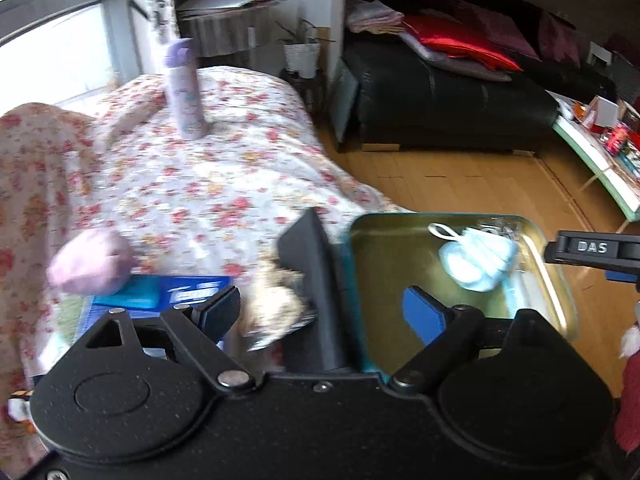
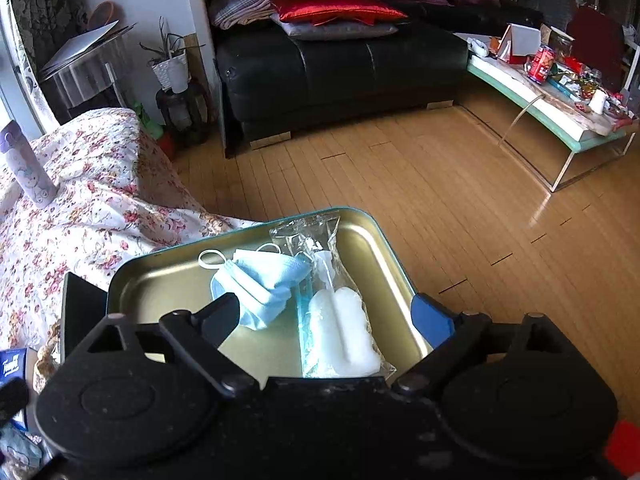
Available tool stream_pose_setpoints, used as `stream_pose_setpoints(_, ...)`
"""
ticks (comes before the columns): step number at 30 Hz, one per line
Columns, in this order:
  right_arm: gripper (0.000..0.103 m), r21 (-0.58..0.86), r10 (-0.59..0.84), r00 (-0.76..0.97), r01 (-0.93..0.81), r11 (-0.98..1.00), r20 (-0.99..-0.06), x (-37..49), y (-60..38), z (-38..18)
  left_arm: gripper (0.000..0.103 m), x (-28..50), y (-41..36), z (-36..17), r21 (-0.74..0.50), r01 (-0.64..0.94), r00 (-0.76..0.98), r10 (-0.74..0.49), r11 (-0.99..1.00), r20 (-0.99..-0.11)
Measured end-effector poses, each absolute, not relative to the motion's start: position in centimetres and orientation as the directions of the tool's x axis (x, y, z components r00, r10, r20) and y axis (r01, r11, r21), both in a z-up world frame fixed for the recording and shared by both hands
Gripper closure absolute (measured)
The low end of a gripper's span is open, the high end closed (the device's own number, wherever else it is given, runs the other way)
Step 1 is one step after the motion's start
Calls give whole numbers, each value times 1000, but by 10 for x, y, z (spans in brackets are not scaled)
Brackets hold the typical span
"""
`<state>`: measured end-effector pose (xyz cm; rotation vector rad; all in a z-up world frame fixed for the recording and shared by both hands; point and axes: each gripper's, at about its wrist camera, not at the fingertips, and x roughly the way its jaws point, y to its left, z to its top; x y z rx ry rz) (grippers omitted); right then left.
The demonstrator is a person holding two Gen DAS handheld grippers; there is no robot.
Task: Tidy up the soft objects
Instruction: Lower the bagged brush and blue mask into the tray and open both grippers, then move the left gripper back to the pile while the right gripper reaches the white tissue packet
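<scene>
A bed with a white quilt of red flowers (image 2: 100, 200) carries a shallow gold metal tin with a teal rim (image 2: 160, 276) at its edge. Inside the tin lie a clear plastic packet with a white soft pad (image 2: 340, 332) and, touching it, a crumpled light blue face mask (image 2: 264, 280). The right gripper (image 2: 332, 312) hangs over the tin with jaws wide, holding nothing. The left gripper (image 1: 324, 312) stands with jaws wide and empty, above a blurred beige fluffy object (image 1: 276, 300) on the quilt. A lilac soft ball (image 1: 90, 262) lies near.
</scene>
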<state>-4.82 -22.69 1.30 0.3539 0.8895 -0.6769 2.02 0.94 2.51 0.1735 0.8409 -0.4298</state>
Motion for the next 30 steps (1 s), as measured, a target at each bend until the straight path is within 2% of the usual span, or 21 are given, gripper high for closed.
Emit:
stream_pose_setpoints(3, 10, 5, -390, 445, 664, 748, -806, -48, -225, 13, 13, 21, 36, 32, 14, 387, 617, -248, 922, -747)
stream_pose_setpoints(15, 9, -63, -420, 462, 611, 789, -781, -47, -207, 19, 13, 24, 154, 27, 113, 111, 641, 15, 987, -768)
stream_pose_setpoints(24, 9, -155, -440, 521, 502, 851, -731, -45, -176, 21, 13, 14, 233, -11, -4, -196, 535, 103, 981, -838)
stream_pose_setpoints(30, 6, -179, -409, 626, 398, 900, -664, -56, -149, 31, 13, 0, 253, -32, 7, -257, 524, 146, 966, -839)
